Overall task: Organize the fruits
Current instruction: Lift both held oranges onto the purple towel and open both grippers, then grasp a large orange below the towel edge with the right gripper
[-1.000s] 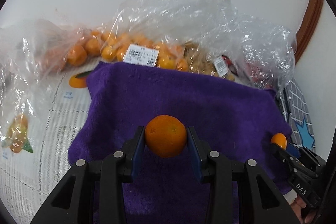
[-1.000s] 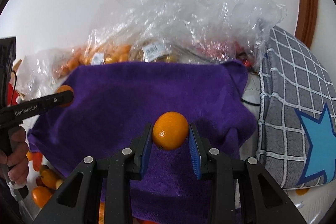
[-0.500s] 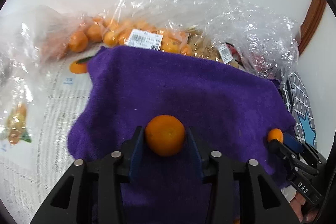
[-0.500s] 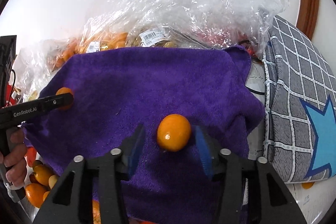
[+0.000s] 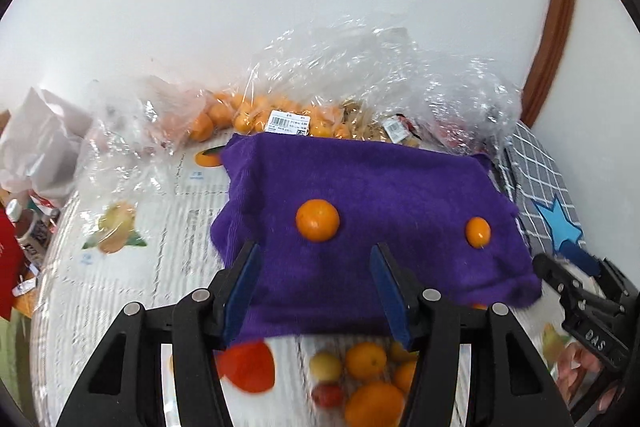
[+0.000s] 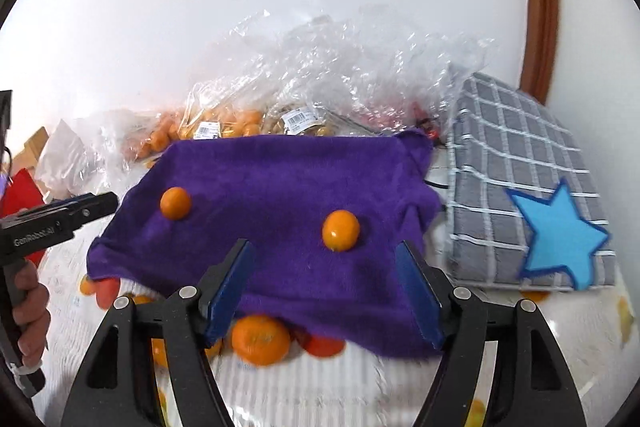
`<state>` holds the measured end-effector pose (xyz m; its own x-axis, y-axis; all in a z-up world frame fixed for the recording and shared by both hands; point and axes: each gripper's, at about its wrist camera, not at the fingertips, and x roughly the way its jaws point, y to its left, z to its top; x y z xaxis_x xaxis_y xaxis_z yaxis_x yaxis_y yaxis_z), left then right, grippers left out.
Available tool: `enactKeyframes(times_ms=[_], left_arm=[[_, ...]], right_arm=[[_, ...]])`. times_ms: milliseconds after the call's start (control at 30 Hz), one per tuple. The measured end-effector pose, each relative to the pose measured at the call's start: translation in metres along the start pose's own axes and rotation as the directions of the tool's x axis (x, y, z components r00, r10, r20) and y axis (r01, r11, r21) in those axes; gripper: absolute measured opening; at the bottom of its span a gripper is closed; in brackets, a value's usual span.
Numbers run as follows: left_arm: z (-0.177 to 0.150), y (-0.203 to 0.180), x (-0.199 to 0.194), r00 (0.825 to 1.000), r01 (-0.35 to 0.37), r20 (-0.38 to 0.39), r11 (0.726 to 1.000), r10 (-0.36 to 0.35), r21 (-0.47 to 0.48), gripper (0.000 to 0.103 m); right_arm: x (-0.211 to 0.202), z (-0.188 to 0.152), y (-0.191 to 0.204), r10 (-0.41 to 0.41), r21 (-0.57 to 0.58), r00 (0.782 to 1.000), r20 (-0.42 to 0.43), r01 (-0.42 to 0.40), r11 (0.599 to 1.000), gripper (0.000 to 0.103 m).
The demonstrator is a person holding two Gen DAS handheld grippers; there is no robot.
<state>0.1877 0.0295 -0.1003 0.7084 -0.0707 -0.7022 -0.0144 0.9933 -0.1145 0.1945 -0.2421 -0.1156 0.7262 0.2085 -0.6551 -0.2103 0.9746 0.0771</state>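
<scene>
both grippers, left (image 5: 314,281) and right (image 6: 324,279), just spread, empty; two round oranges (image 5: 317,219) on fuzzy purple towel (image 5: 400,187).

home | floor mat (image 5: 120,291) | star cushion (image 6: 532,195) | grocery bags (image 5: 360,75)

Worktop (image 5: 120,291), white fruit-print cover. Purple towel (image 5: 360,187) at centre; bagged fruit (image 5: 248,115) at 12 o'clock; loose fruit (image 5: 364,367) at 6; grey checked cushion (image 6: 520,163) at 3.
</scene>
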Motion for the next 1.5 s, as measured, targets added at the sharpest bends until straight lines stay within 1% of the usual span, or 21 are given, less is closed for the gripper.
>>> enactKeyframes(times_ms=[67,133,167,233,367,467,567,700,800,833,867,967,1067,1267,1433,1500], left_arm=[[-0.006,-0.002,-0.012,1.0,-0.013,0.008,1.0,0.013,0.004,0.054],[-0.011,-0.005,-0.018,0.999,-0.032,0.0,0.999,0.032,0.004,0.054],[-0.013,-0.005,-0.022,1.0,-0.028,-0.004,1.0,0.028,0.004,0.054],[-0.021,-0.006,-0.034,1.0,0.006,-0.007,1.0,-0.006,0.0,0.054],[-0.033,-0.012,-0.059,0.999,0.012,0.029,1.0,-0.012,0.024,0.053],[-0.039,-0.015,-0.071,0.999,0.013,0.043,0.999,-0.014,0.036,0.053],[-0.045,-0.014,-0.079,0.999,0.031,0.038,0.999,-0.032,0.025,0.053],[-0.053,-0.008,-0.083,0.998,0.039,0.042,0.999,-0.039,0.01,0.053],[-0.059,0.0,-0.079,0.998,0.037,0.041,0.999,-0.037,0.004,0.053],[-0.06,0.003,-0.076,0.999,0.036,0.041,0.999,-0.036,0.0,0.053],[-0.061,0.006,-0.074,0.999,0.034,0.042,0.999,-0.034,-0.003,0.052],[-0.065,0.015,-0.063,0.999,0.025,0.036,1.0,-0.024,-0.01,0.052],[-0.069,0.024,-0.05,1.0,0.022,0.018,0.999,-0.021,-0.028,0.052],[-0.076,0.041,-0.027,1.0,0.021,-0.012,0.999,-0.022,-0.047,0.052],[-0.081,0.053,-0.013,0.999,0.038,-0.022,0.998,-0.04,-0.052,0.052],[-0.084,0.056,-0.009,0.999,0.041,-0.027,0.998,-0.042,-0.05,0.052]], right_arm=[[-0.015,-0.005,-0.001,-0.046,-0.004,0.999,0.025,0.046,0.999,0.073],[-0.025,-0.009,-0.002,-0.055,0.003,0.998,0.032,0.055,0.999,0.073],[-0.032,-0.012,-0.004,-0.047,0.013,0.999,0.029,0.046,0.999,0.073],[-0.039,-0.017,-0.008,-0.03,0.036,0.999,0.015,0.03,0.999,0.073],[-0.057,-0.028,-0.015,0.021,0.073,0.999,-0.028,-0.019,0.997,0.072],[-0.073,-0.039,-0.015,0.019,0.068,0.999,-0.026,-0.017,0.998,0.07],[-0.084,-0.047,-0.014,0.026,0.06,0.999,-0.031,-0.024,0.998,0.07],[-0.09,-0.058,-0.013,0.052,0.069,0.997,-0.064,-0.047,0.996,0.062],[-0.085,-0.065,-0.012,0.048,0.073,0.997,-0.061,-0.043,0.996,0.059],[-0.082,-0.066,-0.012,0.046,0.073,0.997,-0.059,-0.041,0.997,0.056],[-0.077,-0.069,-0.01,0.05,0.07,0.997,-0.067,-0.045,0.997,0.053],[-0.057,-0.074,-0.003,0.068,0.056,0.992,-0.108,-0.062,0.996,0.049],[-0.034,-0.077,0.006,0.072,0.03,0.987,-0.145,-0.068,0.997,0.049],[0.0,-0.077,0.018,0.106,0.016,0.979,-0.175,-0.105,0.994,0.049],[0.03,-0.07,0.023,0.113,0.038,0.972,-0.207,-0.107,0.993,0.049],[0.039,-0.067,0.025,0.117,0.045,0.97,-0.211,-0.11,0.993,0.052]])
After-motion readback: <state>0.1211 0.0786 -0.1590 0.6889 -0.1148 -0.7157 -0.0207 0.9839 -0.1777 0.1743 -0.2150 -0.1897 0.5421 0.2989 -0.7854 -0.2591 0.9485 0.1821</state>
